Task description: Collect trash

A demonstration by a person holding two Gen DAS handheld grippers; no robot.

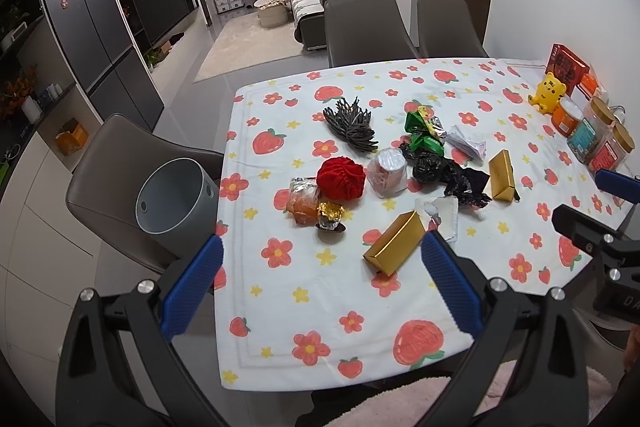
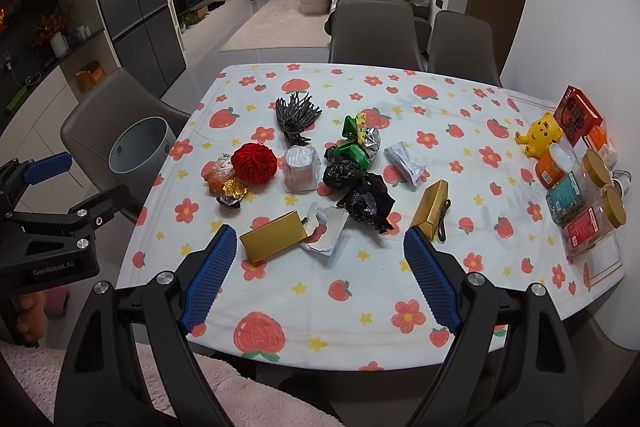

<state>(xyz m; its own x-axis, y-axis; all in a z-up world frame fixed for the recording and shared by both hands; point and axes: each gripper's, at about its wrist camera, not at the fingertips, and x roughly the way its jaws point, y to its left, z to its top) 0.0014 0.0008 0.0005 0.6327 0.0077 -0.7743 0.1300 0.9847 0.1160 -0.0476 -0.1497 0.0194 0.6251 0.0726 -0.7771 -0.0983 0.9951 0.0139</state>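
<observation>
Strawberry-print tablecloth (image 2: 360, 307) carries scattered trash mid-table. Your left gripper (image 1: 320, 279) and right gripper (image 2: 320, 275) both hover with fingers wide, holding nothing. One gold box (image 2: 274, 235) lies just beyond your right fingertips; the grey bin (image 1: 176, 195) sits on the chair at the table's left.

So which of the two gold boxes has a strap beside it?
The right-hand gold box, near the jars; a dark strap lies against it. The other gold box sits beside a torn white wrapper.
</observation>
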